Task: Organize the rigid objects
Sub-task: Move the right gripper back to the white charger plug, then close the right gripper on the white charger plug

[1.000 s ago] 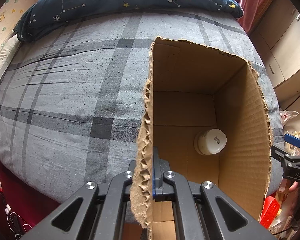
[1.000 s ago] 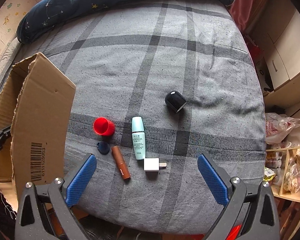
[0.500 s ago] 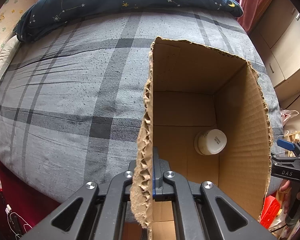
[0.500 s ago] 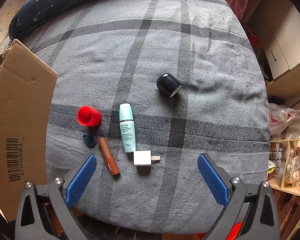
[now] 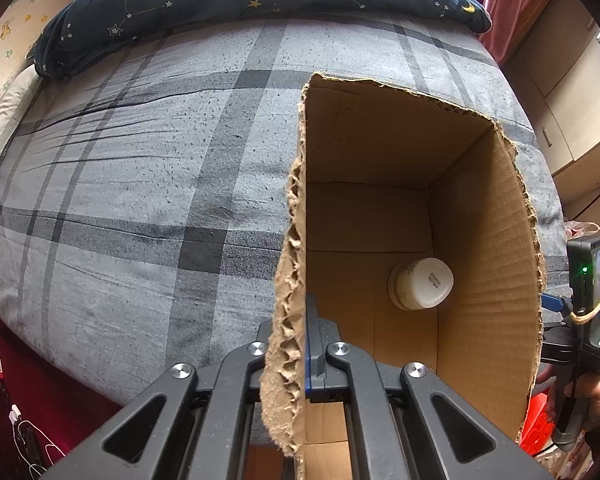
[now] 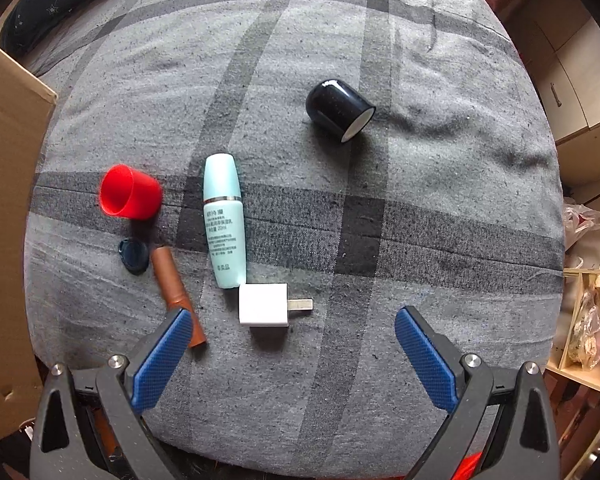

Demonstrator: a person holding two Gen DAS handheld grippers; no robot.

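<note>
Right gripper (image 6: 292,336), jaws apart, has dropped closer over the white charger (image 6: 264,305); left gripper (image 5: 306,344) stays clamped on the cardboard box (image 5: 488,264) wall.

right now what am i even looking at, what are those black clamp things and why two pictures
Those are two hand-held grippers, each carried by a person, each with a camera looking along its fingers. The left gripper is pinched shut on the torn wall of a cardboard box on the bed; a white jar lies inside. The right gripper hangs open over loose items on the grey plaid sheet: white charger, mint bottle, brown tube, red cap, black cap.
</note>
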